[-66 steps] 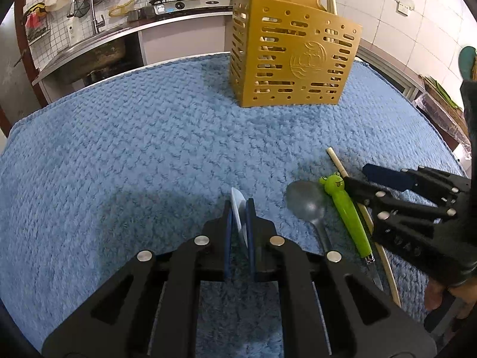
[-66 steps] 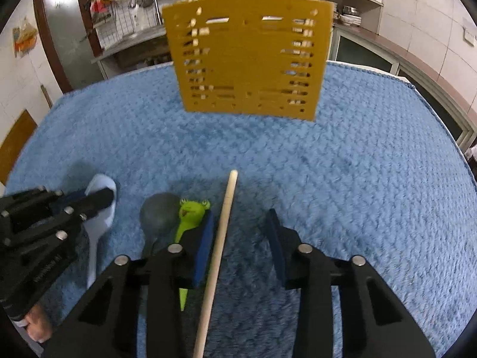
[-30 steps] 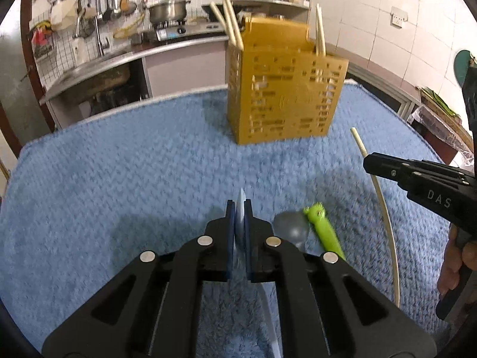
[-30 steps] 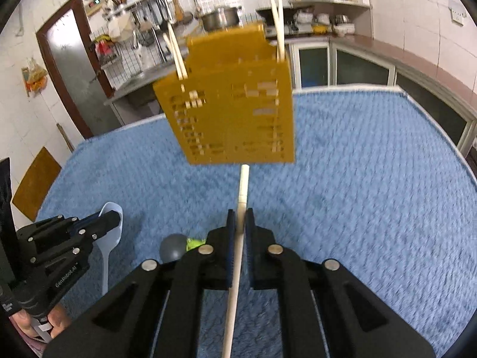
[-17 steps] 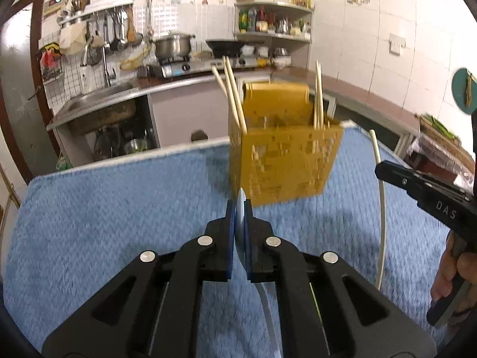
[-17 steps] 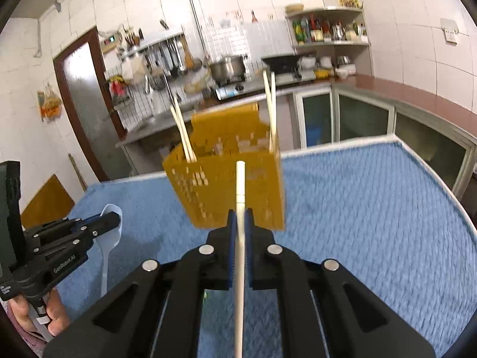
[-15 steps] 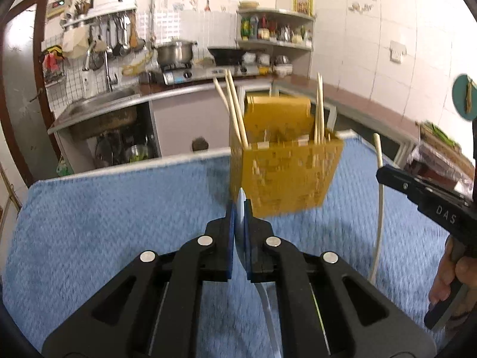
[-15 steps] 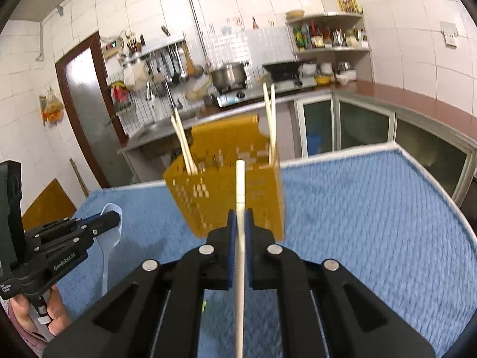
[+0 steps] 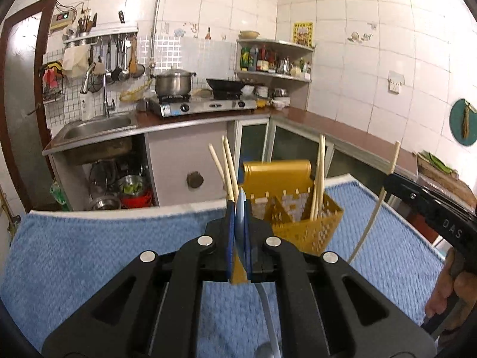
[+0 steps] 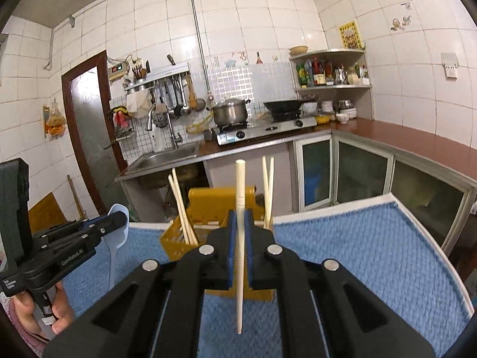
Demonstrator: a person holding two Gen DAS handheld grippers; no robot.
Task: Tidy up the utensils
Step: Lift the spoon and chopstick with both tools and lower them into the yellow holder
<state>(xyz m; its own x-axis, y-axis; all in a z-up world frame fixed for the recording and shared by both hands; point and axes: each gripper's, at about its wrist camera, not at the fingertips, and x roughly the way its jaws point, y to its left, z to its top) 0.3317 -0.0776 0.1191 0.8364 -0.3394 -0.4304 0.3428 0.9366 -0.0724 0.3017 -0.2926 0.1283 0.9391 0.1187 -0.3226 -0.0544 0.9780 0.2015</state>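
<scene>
Left gripper [image 9: 239, 232] clamped on pale blue plastic spoon [image 10: 117, 238], right gripper [image 10: 241, 238] closed on cream chopstick [image 10: 240, 238], both above perforated yellow plastic utensil basket [image 9: 310, 223], blue textured cloth [image 9: 89, 256] beneath.

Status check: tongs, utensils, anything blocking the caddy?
Left tongs shut on white spoon. Right tongs shut on chopstick. Yellow caddy ahead, nothing blocking.

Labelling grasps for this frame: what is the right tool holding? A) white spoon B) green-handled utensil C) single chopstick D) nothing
C: the right tool is shut on a pale chopstick that sticks up between its pads, in front of the yellow holder; the white spoon is in the left tool.
</scene>
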